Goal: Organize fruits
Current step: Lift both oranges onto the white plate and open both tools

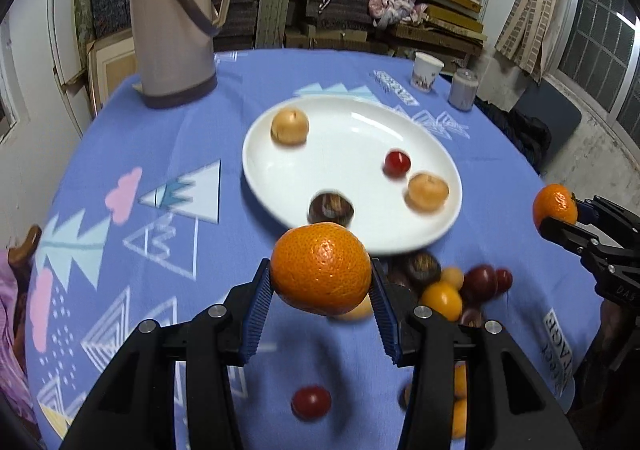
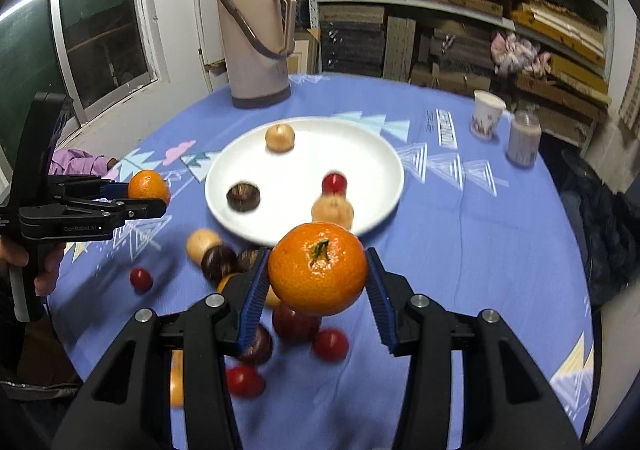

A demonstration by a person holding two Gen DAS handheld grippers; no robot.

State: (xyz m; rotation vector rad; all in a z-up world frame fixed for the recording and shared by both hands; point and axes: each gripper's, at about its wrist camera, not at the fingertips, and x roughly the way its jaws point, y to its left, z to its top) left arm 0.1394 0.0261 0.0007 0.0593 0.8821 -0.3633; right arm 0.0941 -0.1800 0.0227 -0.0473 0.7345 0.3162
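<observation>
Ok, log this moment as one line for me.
left gripper: shut on orange | right gripper: shut on second orange | plate: four fruits | loose fruit pile: on tablecloth

Indoor light is dim and warm, falling from overhead. The white plate [image 1: 352,138] throws a bright glare streak near its far rim and looks washed out in the right wrist view [image 2: 304,154]. Soft shadows lie on the blue tabletop [image 1: 120,154] below the fruit. Loose fruits and the cloth's pattern smear with motion blur, while each clamped orange [image 1: 320,268] stays sharp. Fisheye curvature bends the shelves [image 2: 460,2]; the corners vignette to black.
</observation>
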